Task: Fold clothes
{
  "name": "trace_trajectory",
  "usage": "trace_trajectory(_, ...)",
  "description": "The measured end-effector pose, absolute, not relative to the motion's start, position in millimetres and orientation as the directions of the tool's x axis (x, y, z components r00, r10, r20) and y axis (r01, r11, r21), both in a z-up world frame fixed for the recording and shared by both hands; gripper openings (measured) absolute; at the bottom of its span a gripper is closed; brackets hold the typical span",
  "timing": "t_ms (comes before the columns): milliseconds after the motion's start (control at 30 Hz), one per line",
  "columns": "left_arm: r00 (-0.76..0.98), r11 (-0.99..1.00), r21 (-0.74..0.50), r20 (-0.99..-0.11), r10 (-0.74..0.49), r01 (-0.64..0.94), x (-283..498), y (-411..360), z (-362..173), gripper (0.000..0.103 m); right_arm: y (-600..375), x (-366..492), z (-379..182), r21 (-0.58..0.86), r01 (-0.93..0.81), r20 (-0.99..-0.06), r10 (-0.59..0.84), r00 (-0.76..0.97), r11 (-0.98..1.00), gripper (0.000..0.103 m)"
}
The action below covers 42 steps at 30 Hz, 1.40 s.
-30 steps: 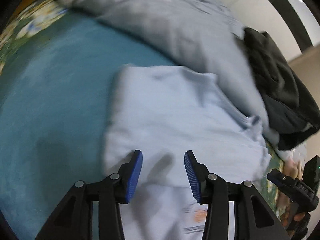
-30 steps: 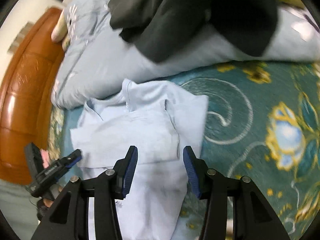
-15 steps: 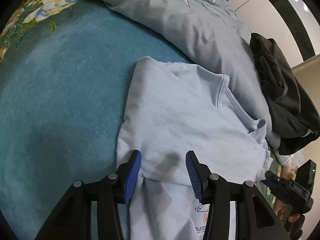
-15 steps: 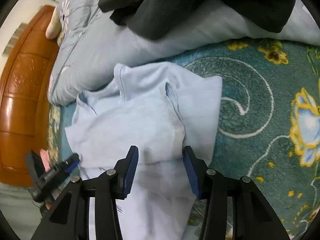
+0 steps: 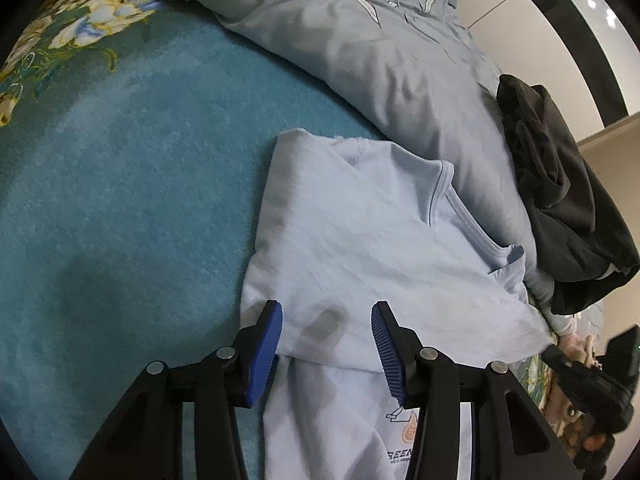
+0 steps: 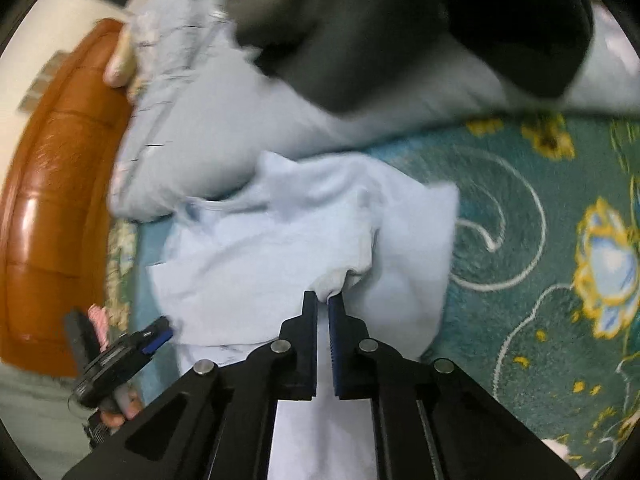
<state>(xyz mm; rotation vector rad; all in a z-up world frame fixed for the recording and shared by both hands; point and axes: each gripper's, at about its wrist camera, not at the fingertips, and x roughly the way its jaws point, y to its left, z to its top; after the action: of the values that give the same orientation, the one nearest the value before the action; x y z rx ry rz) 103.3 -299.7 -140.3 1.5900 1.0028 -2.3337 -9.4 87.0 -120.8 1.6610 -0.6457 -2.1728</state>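
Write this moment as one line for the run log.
step: fold | right gripper: shut on light blue T-shirt | left gripper: open above it

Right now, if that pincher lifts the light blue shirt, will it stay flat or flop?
Probably flop: the light blue shirt already puckers into a little peak where the right gripper pinches it. It looks thin and light, so the rest should sag. Its folded layers may slide apart.
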Motion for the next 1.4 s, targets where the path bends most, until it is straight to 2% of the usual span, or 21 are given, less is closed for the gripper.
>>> trace_trajectory(100, -0.430, -0.764, -0.442, -0.870, 0.240, 0.469, 104, -301, -141, 0.051, 90, 4, -107, 0.539, 0.005, -0.806, -0.518, -0.286, -0.842, 0.005)
trace_trajectory(400, -0.428, -0.769, -0.436, -0.872, 0.235, 0.467, 107, -302, -137, 0.051, 104, 33, -151, 0.501, -0.110, -0.858, -0.476, -0.192, -0.858, 0.005)
trace_trajectory(733, -0.438, -0.773, -0.443, -0.867, 0.240, 0.454, 102, -301, -133, 0.052, 126, 41, -155, 0.488, -0.133, -0.866, -0.460, -0.196, -0.862, 0.005)
trace_trajectory(933, -0.438, -0.787, -0.441, -0.865, 0.244, 0.431, 94, -296, -132, 0.052, 119, 43, -148, 0.465, -0.077, -0.878, -0.449, -0.165, -0.882, 0.006)
trace_trajectory(1100, -0.445, -0.791, -0.442, -0.862, 0.243, 0.423, 89, -297, -130, 0.052, 123, 37, -129, 0.441, -0.059, -0.882, -0.420, -0.215, -0.896, 0.008)
trace_trajectory(1267, -0.444, -0.803, -0.429, -0.865, 0.233, 0.414, 82, -299, -128, 0.052, 134, 21, -110, 0.320, -0.092, -0.915, -0.282, -0.290, -0.943, 0.008)
trace_trajectory(1400, -0.455, -0.811, -0.435, -0.857, 0.241, 0.391, 68, -298, -125, 0.053, 118, 4, -106, 0.357, -0.075, -0.897, -0.320, -0.306, -0.931, 0.008)
